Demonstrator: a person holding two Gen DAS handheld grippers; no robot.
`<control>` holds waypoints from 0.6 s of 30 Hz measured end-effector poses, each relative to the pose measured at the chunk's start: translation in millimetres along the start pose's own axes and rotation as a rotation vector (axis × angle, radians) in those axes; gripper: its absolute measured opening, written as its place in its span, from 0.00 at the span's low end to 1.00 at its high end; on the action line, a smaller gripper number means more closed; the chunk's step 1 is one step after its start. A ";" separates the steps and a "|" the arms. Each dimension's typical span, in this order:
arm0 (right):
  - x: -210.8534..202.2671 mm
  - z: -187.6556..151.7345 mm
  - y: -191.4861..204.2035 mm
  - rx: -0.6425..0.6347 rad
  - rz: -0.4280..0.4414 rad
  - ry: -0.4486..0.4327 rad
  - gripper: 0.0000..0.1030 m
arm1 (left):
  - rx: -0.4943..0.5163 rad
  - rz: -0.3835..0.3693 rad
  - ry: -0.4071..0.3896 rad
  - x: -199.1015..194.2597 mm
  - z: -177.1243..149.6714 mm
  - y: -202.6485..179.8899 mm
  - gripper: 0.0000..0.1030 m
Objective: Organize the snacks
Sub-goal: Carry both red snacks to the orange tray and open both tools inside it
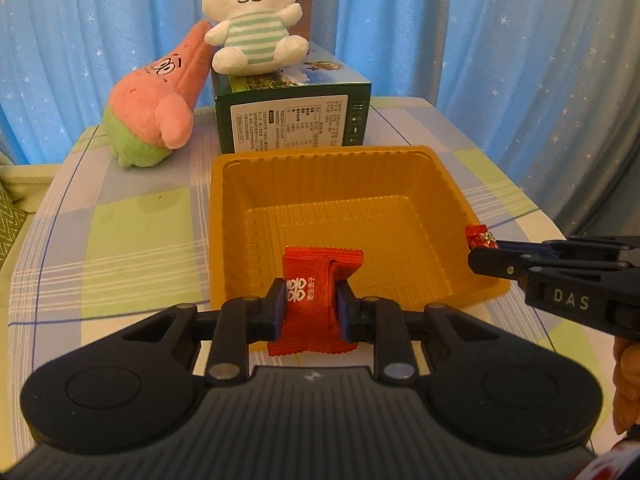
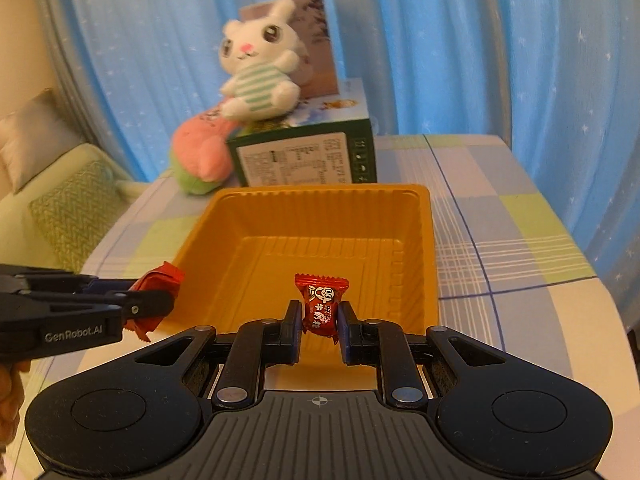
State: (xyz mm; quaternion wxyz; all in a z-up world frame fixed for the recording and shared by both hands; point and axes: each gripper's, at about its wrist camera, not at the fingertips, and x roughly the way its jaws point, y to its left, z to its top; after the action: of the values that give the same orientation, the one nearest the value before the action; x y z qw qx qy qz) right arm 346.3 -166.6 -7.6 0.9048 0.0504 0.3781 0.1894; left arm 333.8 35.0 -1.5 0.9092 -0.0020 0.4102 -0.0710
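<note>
An empty orange plastic tray (image 1: 436, 184) (image 2: 420, 216) lies on the checked tablecloth. My left gripper (image 1: 311, 305) is shut on a flat red snack packet (image 1: 316, 296), held over the tray's near rim. In the right wrist view that packet (image 2: 160, 280) and the left gripper (image 2: 154, 300) show at the tray's left edge. My right gripper (image 2: 319, 322) is shut on a small red wrapped candy (image 2: 321, 304) above the tray's near part. The left wrist view has the right gripper (image 1: 486, 252) and its candy (image 1: 480, 236) at the tray's right rim.
Behind the tray stands a green carton (image 1: 292, 116) (image 2: 308, 152) with a white plush rabbit (image 1: 252, 20) (image 2: 260, 68) on top. A pink and green plush toy (image 1: 156, 104) (image 2: 200, 152) leans beside it. Blue curtains hang behind; a sofa (image 2: 60, 184) is at left.
</note>
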 end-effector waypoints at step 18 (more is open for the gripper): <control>56.2 11.1 -20.0 0.042 -0.020 0.068 0.18 | -0.002 -0.007 0.004 46.4 9.5 3.0 0.34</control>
State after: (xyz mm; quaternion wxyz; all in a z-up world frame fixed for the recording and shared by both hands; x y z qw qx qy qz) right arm 396.3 -163.1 -41.8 0.8921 0.0592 0.4128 0.1740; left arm 371.5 31.4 -29.9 0.9082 -0.0041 0.4120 -0.0737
